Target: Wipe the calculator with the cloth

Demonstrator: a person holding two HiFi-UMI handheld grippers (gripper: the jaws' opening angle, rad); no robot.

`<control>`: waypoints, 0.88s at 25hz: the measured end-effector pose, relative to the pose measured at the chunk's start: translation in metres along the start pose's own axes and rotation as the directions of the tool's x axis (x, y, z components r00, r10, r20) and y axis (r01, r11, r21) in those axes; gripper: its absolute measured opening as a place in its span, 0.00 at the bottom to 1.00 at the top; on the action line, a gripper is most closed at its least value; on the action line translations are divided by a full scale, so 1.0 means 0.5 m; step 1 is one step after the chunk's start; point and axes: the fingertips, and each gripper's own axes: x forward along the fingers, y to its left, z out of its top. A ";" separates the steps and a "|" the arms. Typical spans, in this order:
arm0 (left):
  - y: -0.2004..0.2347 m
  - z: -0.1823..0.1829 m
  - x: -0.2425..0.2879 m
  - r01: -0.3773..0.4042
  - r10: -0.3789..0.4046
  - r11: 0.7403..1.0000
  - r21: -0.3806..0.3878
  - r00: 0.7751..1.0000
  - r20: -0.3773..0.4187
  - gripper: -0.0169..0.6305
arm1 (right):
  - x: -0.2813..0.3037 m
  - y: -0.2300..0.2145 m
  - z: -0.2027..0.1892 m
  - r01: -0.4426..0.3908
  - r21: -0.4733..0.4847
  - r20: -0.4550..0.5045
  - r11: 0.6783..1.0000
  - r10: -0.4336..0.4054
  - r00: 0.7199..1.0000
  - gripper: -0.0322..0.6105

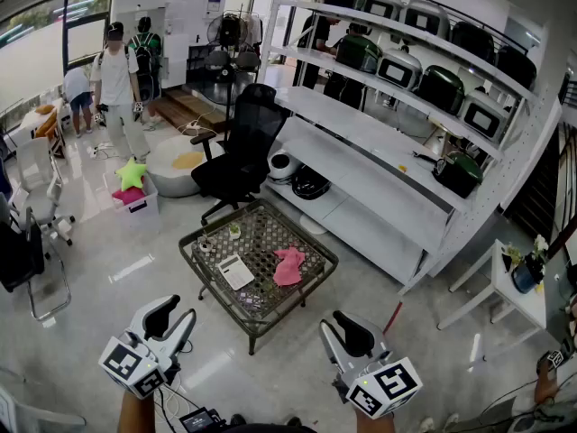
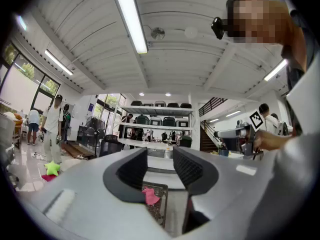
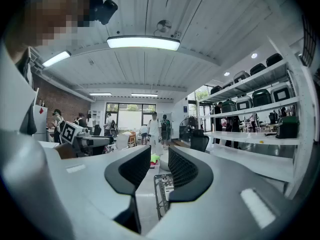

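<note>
A low table (image 1: 317,253) with a wire-mesh top stands on the floor ahead of me. On it lie a white calculator (image 1: 236,271) at the left and a crumpled pink cloth (image 1: 289,265) at the right, a little apart. Both grippers are held level, short of the table and well above the floor. In the head view my left gripper (image 1: 173,312) is open and empty. My right gripper (image 1: 346,328) is also open with nothing between its jaws. The left gripper view shows the pink cloth (image 2: 150,195) far off through the gap of my left gripper (image 2: 160,166). The right gripper view shows the table (image 3: 161,184) beyond my right gripper (image 3: 159,166).
A black office chair (image 1: 239,142) stands behind the table, with long white shelving (image 1: 379,152) full of black appliances to the right. A white cushion (image 1: 180,165) and a pink box with a green star (image 1: 132,188) lie left. People (image 1: 117,79) stand far left. A white side table (image 1: 514,287) is right.
</note>
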 end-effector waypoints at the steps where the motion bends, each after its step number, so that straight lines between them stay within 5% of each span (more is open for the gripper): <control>1: -0.002 0.001 0.002 0.001 -0.001 1.000 0.001 1.000 -0.001 0.29 | -0.001 -0.002 0.002 0.000 0.001 0.000 1.000 0.000 1.000 0.22; 22: 0.035 -0.015 -0.012 0.014 -0.015 1.000 -0.012 1.000 -0.014 0.29 | 0.027 0.015 -0.011 0.022 0.006 -0.015 1.000 -0.022 1.000 0.22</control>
